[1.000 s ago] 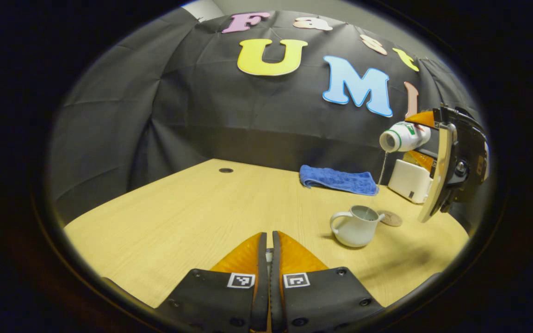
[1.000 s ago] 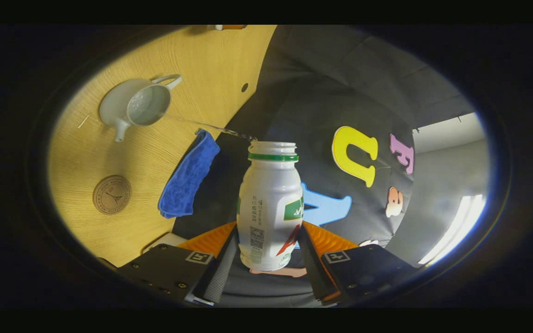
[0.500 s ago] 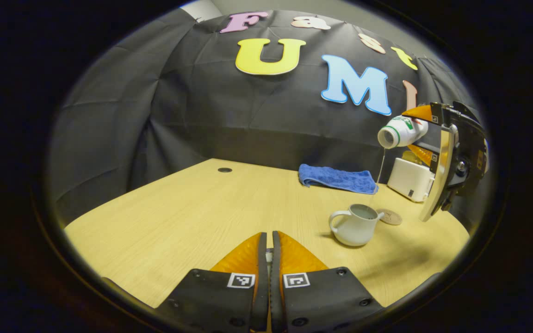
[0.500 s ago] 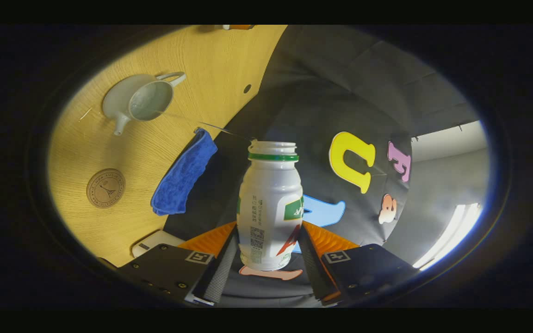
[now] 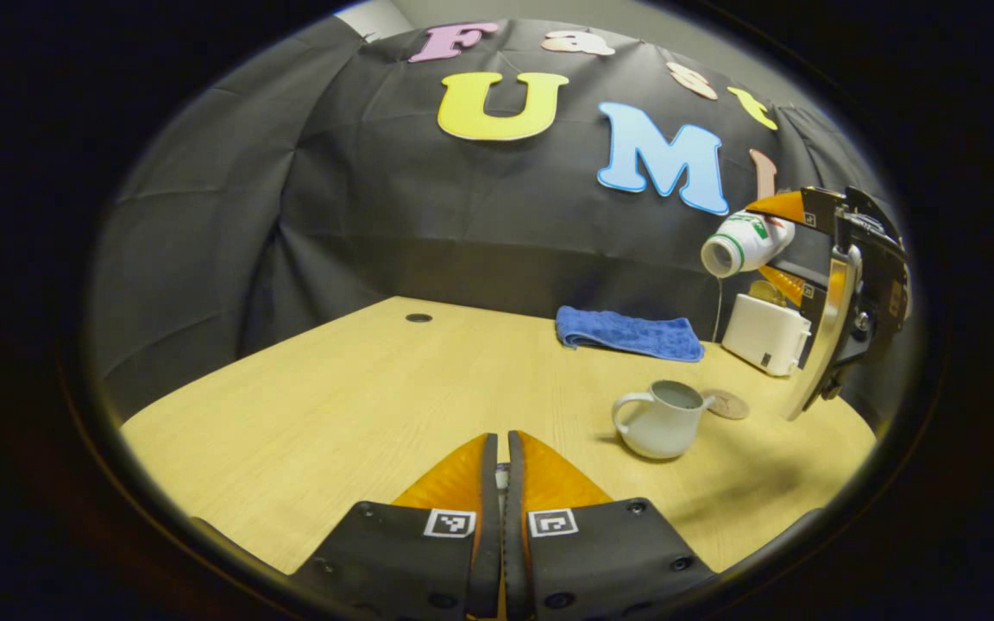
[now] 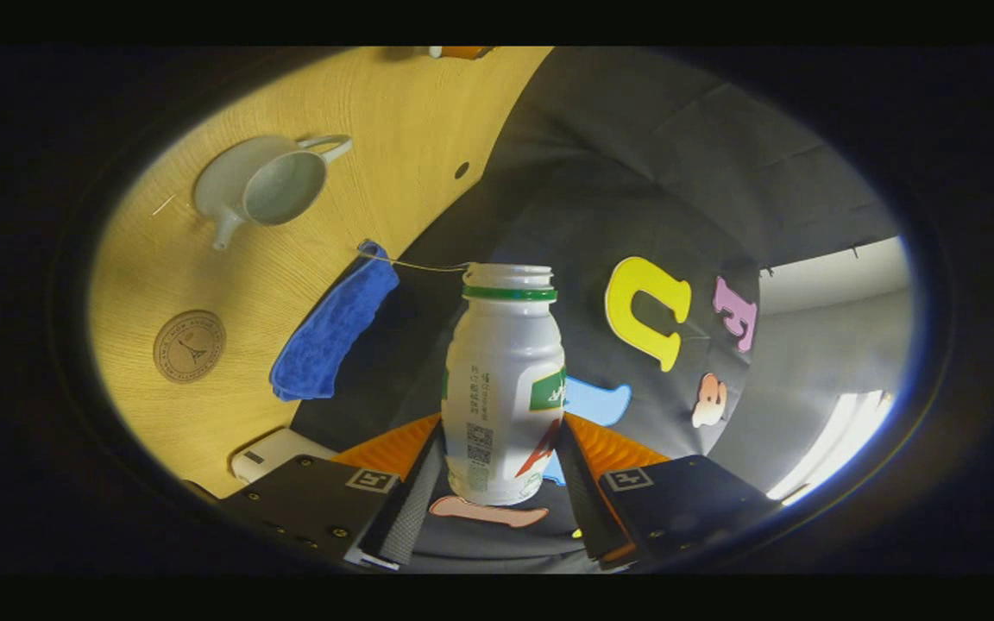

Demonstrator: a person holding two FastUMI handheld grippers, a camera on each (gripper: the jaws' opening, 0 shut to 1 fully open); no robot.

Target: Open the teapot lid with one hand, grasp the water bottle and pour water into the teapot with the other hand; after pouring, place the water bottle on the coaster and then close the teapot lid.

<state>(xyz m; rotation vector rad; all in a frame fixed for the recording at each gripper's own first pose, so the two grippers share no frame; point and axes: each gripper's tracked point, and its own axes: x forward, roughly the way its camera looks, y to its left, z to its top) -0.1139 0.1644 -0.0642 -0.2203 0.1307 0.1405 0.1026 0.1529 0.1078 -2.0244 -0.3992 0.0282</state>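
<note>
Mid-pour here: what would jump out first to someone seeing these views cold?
The white water bottle, clamped between the right gripper fingers, is tipped high at the table's right side, trailing a thin stream. Below it stands the lidless white teapot, with the round coaster just behind.

White bottle [image 6: 504, 388] tipped, uncapped, lidless white teapot [image 5: 663, 419] upright, round coaster [image 5: 726, 404] beside.

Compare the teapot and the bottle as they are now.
The teapot stands upright on the table; the bottle is tipped mouth-down in the air, gripped by the right hand-held gripper. The teapot is squat, with a handle and spout; the bottle is taller and narrower, with a green neck band and a printed label. Both are white and open-topped.
</note>
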